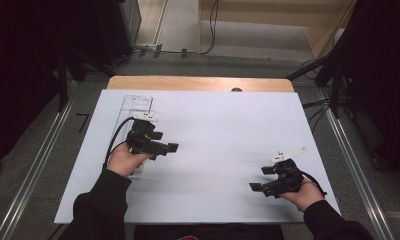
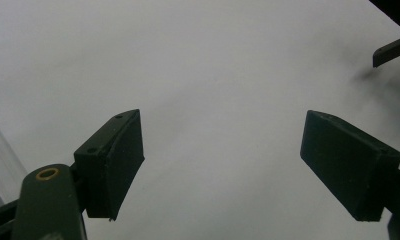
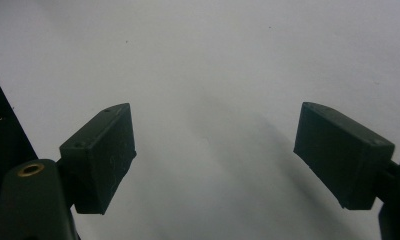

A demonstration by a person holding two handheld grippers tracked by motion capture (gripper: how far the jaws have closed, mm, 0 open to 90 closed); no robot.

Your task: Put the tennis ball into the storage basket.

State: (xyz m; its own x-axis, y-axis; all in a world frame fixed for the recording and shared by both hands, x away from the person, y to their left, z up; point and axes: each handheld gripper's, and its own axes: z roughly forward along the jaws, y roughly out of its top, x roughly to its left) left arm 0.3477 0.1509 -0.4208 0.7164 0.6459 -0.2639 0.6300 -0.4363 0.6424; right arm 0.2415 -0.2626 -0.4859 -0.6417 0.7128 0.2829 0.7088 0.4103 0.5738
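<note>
Holding the left gripper [image 1: 165, 142] low over the left side with its jaws well apart, gripping nothing, just looking at bare white board [image 1: 213, 125] between them. Holding the right gripper [image 1: 260, 179] the same way over on the right, parted and empty, well apart from anything. Hovering the left one just above the near end of the clear plastic tray [image 1: 138, 105], lying flat along the far left of the board, partly tucked under the left hand [image 1: 123, 160], yet pointing the jaws away from it toward the middle.

Guessing at trouble from here: probably misjudging those see-through edges against a pale surface, so maybe closing on air, or clipping the rim and skidding it across the slick board. Likely not getting much bite on something lying that flat, so possibly losing it or tipping it when lifting from one end. Also risking dragging the trailing cable [image 1: 115, 137] over it, or nudging it off the left edge, sitting that close
</note>
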